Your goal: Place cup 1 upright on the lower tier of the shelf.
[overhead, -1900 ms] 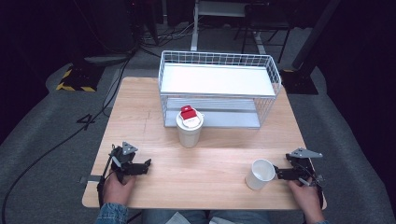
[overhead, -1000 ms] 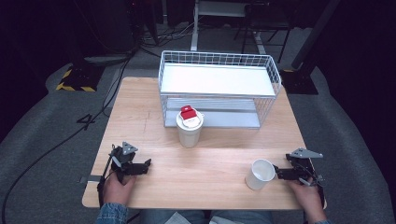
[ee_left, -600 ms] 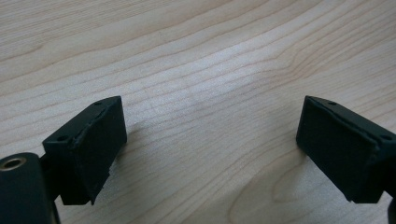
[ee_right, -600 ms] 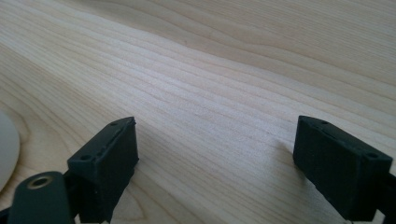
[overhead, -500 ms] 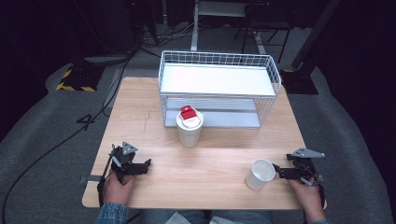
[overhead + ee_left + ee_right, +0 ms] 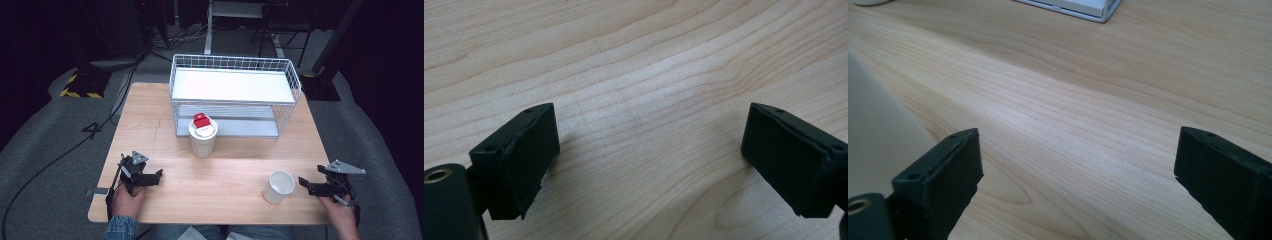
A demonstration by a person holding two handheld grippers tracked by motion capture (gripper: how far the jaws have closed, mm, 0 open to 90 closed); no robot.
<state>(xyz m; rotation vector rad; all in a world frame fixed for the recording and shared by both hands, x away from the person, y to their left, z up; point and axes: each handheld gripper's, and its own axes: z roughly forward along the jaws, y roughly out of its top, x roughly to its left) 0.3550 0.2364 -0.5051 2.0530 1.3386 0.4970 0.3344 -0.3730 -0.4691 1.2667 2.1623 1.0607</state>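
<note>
Resting: 2 tongs, left (image 6: 156, 176) and right (image 6: 303, 182), both agape | 2 cups (image 6: 278, 186) | 1 rack (image 6: 235, 85)

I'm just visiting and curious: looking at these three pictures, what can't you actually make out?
- Inside of the lidded cup: high view, its lid with the red piece covers it.
- Bottom of the open cup: high view, too small to tell.
- Same cup in the right gripper view: blurred, cut by the left edge.
- Wire rack's lower shelf: high view, mostly under the top shelf.
</note>
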